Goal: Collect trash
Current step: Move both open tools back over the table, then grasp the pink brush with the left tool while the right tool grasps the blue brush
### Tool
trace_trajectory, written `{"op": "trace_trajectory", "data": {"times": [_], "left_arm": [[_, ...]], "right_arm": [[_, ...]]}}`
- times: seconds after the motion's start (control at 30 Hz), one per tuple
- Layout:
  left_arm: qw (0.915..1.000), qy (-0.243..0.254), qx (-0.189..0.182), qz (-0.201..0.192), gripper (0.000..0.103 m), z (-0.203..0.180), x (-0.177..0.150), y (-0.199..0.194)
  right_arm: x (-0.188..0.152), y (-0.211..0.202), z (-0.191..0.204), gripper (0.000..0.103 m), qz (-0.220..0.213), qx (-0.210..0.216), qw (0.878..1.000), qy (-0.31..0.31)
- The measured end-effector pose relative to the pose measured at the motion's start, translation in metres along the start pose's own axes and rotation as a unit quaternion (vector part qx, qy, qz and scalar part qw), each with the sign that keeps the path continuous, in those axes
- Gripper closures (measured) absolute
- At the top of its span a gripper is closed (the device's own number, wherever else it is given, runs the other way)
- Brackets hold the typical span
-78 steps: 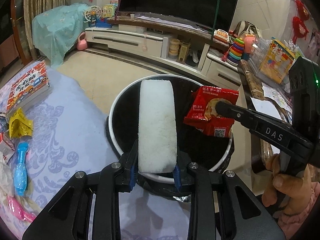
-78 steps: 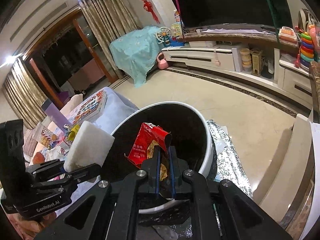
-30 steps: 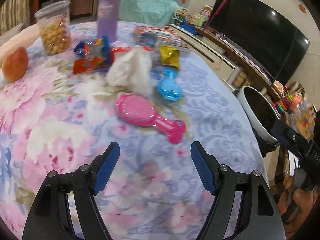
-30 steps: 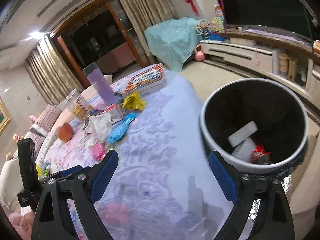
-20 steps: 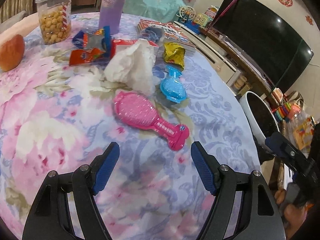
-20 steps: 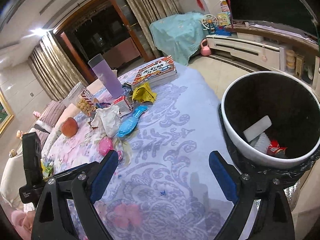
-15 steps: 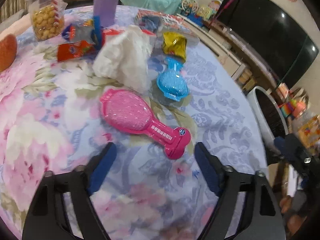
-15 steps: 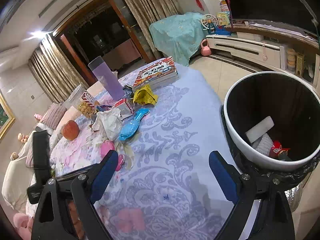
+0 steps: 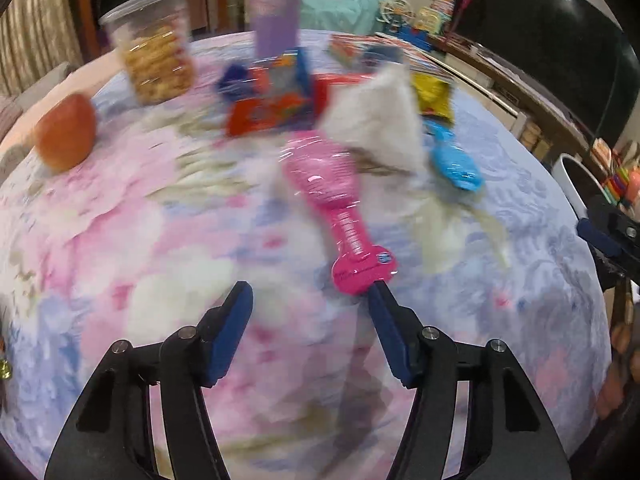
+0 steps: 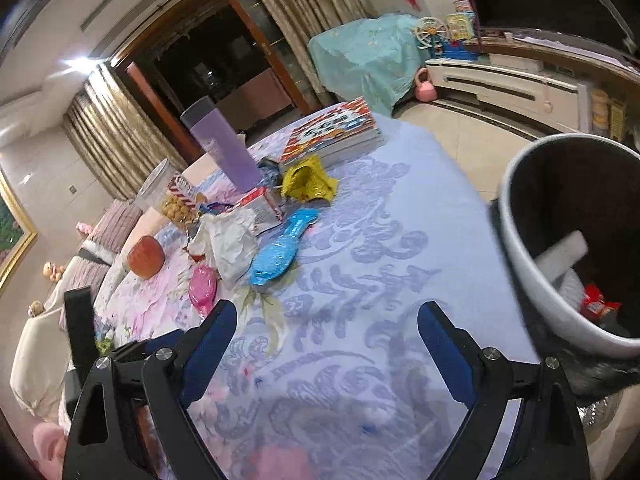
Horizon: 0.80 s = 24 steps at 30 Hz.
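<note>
My left gripper (image 9: pixel 310 292) is open and empty, low over the flowered tablecloth, its right fingertip just short of the handle of a pink hairbrush (image 9: pixel 338 204). Beyond the brush lie crumpled white paper (image 9: pixel 380 116), a yellow wrapper (image 9: pixel 434 94) and a red-blue wrapper (image 9: pixel 272 96). My right gripper (image 10: pixel 326 316) is open and empty above the table's near side. The white-rimmed trash bin (image 10: pixel 516 216) stands at the right, holding a white sponge (image 10: pixel 564 256) and a red packet (image 10: pixel 596 304). The paper (image 10: pixel 230 240) and yellow wrapper (image 10: pixel 308 180) lie ahead of it.
A blue hairbrush (image 9: pixel 454 160), an orange fruit (image 9: pixel 66 132), a snack jar (image 9: pixel 154 56) and a purple bottle (image 9: pixel 276 8) stand on the table. A book (image 10: pixel 336 128) lies at the far edge. The left-wrist view is motion-blurred. The other gripper (image 9: pixel 608 236) shows at right.
Both grippers have let go of the sponge and red packet, which lie in the bin. My left gripper swung to the table and closed in on the pink brush. My right gripper backed off the bin.
</note>
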<state>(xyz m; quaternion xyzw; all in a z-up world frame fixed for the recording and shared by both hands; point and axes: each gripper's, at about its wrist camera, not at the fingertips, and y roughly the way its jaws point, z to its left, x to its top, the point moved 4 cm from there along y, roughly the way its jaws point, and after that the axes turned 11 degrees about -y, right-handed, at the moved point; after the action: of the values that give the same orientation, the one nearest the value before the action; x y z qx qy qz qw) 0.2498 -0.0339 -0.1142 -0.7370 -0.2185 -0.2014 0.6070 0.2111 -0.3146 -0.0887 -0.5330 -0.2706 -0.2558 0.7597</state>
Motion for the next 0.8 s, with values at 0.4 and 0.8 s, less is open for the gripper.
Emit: {"op": "trace_trajectory", "data": {"times": [0.4, 0.8], "left_arm": [[0.9985, -0.041, -0.036, -0.003, 0.031, 0.016, 0.005, -0.007], [0.9998, -0.009, -0.003, -0.020, 0.056, -0.013, 0.024, 0.022]], "right_arm": [[0.019, 0.086, 0.053, 0.026, 0.055, -0.008, 0.995, -0.080], [0.030, 0.110, 0.041, 0.054, 0.072, -0.027, 0.992, -0.098]]}}
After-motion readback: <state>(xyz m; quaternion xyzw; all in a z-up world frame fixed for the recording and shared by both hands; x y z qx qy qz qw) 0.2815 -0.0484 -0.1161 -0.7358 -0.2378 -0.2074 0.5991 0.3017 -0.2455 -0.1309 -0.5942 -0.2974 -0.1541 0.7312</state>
